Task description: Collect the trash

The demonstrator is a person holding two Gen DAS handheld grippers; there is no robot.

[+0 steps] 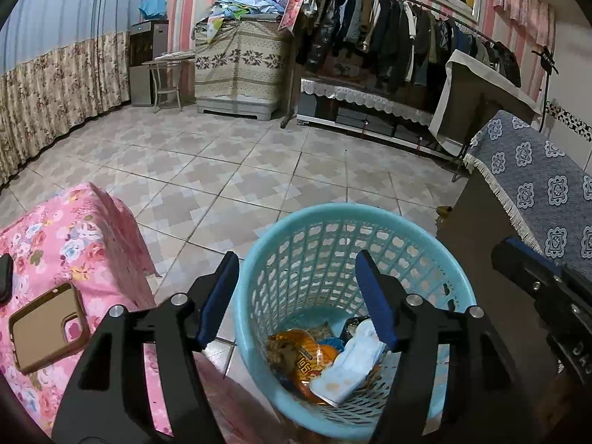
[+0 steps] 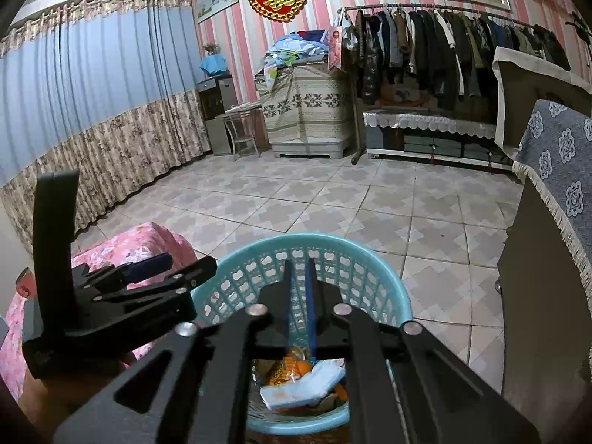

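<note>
A: Both wrist views, over the bin. The turquoise basket (image 1: 355, 222) stands on the tiled floor (image 1: 229, 170) between the pink floral cover (image 1: 74, 236) and a dark cabinet (image 1: 481, 259); inside lie the trash items, an orange snack wrapper (image 1: 296, 355), a white soiled tissue (image 1: 351, 366) and a darker packet (image 1: 351, 323) behind them.

B: State of the tongs?

A: The left gripper (image 1: 296, 277) has its blue pads well apart, empty, one pad over the rim and one outside it; the right gripper (image 2: 300, 281) shows a narrow gap between its pads, nothing clamped, poised above the basket's mouth.

B: Progress?

A: Judged late; several pieces are already binned and neither tool carries anything; no loose litter shows on the visible floor; whether more remains out of frame cannot be told.

B: Materials?

A: Basket: moulded plastic, round, tapering, perforated lattice wall; wrapper: glossy crinkled film; tissue: soft, rumpled, stained; cover: printed cloth, draped; on it a tan phone case (image 1: 48, 327), smooth, rounded corners, not evidently trash; the cabinet carries a fringed blue cloth (image 1: 536, 192).
</note>
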